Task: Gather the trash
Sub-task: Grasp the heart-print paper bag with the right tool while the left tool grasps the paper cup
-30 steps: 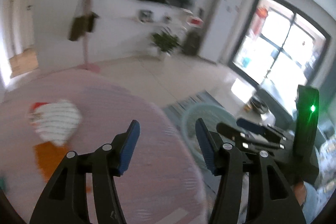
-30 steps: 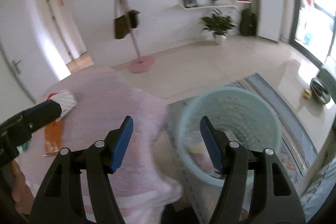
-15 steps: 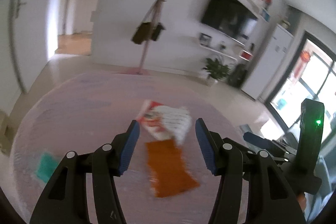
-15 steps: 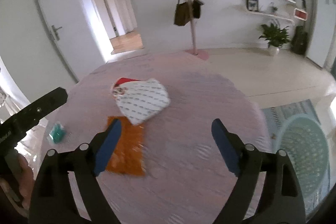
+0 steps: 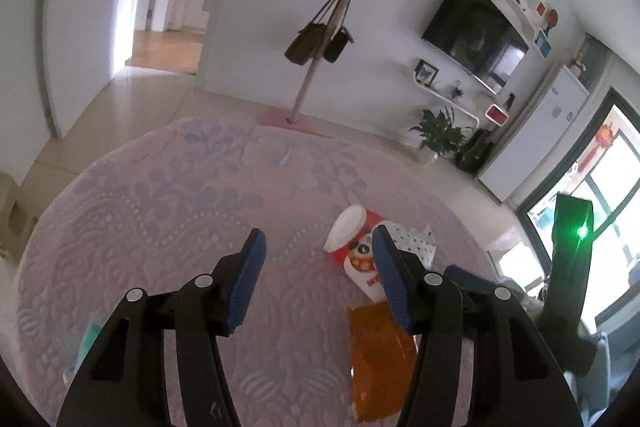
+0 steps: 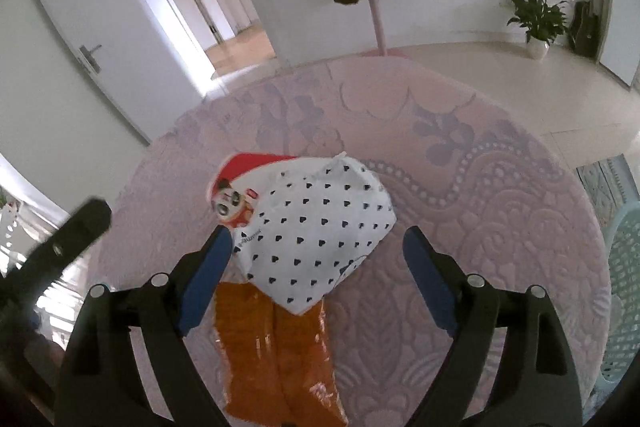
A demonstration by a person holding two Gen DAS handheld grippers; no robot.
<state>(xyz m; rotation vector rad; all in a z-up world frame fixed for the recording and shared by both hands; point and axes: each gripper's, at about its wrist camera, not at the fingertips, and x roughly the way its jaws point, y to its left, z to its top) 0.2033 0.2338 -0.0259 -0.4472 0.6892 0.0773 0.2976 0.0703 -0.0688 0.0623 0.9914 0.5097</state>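
Note:
On the round table with a pink embossed cloth (image 6: 460,155) lie a white wrapper with black dots (image 6: 316,227), a red panda-print paper cup (image 6: 236,183) partly under it, and an orange foil wrapper (image 6: 276,351). My right gripper (image 6: 316,279) is open and empty, its jaws wide on either side of the white wrapper's near end. My left gripper (image 5: 316,283) is open and empty over the cloth (image 5: 160,211), left of the cup (image 5: 354,247) and the orange wrapper (image 5: 378,359). A small teal scrap (image 5: 86,341) lies at the left.
A pale green plastic basket (image 6: 624,291) stands on the floor past the table's right edge. A pink coat stand with bags (image 5: 320,39), a potted plant (image 5: 436,139) and a wall television (image 5: 476,31) are beyond the table. The right gripper's body (image 5: 568,279) is close on the right.
Both grippers have swung from the basket side back over the table. The right gripper's jaws have spread wider and it has come down close over the white wrapper.

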